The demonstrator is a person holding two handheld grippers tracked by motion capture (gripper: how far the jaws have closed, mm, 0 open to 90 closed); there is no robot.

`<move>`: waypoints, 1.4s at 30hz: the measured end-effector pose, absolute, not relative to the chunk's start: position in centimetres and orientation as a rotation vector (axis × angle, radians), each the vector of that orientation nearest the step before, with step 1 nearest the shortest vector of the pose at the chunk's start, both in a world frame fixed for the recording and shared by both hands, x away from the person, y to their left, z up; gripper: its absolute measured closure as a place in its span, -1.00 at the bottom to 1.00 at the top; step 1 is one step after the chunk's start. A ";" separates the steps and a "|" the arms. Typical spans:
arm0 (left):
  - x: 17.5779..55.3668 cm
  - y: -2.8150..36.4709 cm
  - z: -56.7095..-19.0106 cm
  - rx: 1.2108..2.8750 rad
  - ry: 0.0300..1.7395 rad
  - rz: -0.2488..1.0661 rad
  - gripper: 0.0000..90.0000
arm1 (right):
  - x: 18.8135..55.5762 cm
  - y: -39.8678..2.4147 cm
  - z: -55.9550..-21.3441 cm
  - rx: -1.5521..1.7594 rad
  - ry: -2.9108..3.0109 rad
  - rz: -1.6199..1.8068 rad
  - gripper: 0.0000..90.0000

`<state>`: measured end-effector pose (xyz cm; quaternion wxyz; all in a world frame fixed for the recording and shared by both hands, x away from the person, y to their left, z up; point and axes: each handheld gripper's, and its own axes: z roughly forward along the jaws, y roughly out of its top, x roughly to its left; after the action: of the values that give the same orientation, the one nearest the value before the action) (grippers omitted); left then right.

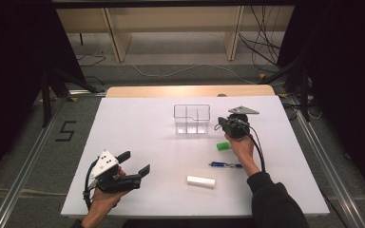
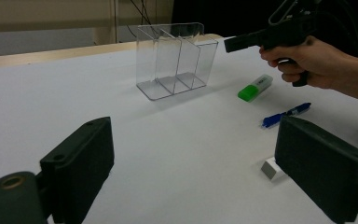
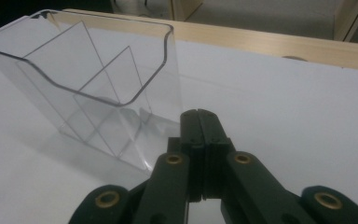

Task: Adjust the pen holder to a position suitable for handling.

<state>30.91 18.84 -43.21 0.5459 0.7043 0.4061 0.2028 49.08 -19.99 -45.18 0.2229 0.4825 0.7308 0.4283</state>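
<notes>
At the lower left of the high view, the left claw (image 1: 135, 164) is spread over the white surface (image 1: 138, 128). Farther, near the centre, the right claw (image 1: 218, 124), pressed together with nothing between, points at the clear organizer (image 1: 191, 118), whose compartments hold nothing.

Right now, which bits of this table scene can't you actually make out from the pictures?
- White block: in the left gripper view, mostly hidden behind the left gripper's jaw.
- Green marker: in the high view, too small to read its label.
- Blue pen: in the high view, too small to tell whether it is capped.
- Clear organizer: in the right gripper view, its near corner sits behind the shut right gripper.
</notes>
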 end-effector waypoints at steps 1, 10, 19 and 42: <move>30.9 18.8 -43.2 1.666 0.964 0.480 -0.75 | 49.4 -19.8 -45.3 1.338 2.025 1.176 1.00; 30.9 18.8 -43.2 1.669 0.960 0.480 -0.75 | 51.5 -18.5 -45.8 1.370 2.056 1.140 1.00; 30.9 18.9 -43.2 1.670 0.961 0.480 -0.75 | 52.1 -17.2 -45.7 1.346 2.081 1.120 1.00; 30.9 18.9 -43.2 1.670 0.962 0.482 -0.75 | 52.3 -14.8 -45.6 1.340 2.103 1.120 1.00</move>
<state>30.90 18.86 -43.16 0.5458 0.7043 0.4058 0.2033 52.30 -14.82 -45.58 0.2026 0.4802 0.7532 0.4012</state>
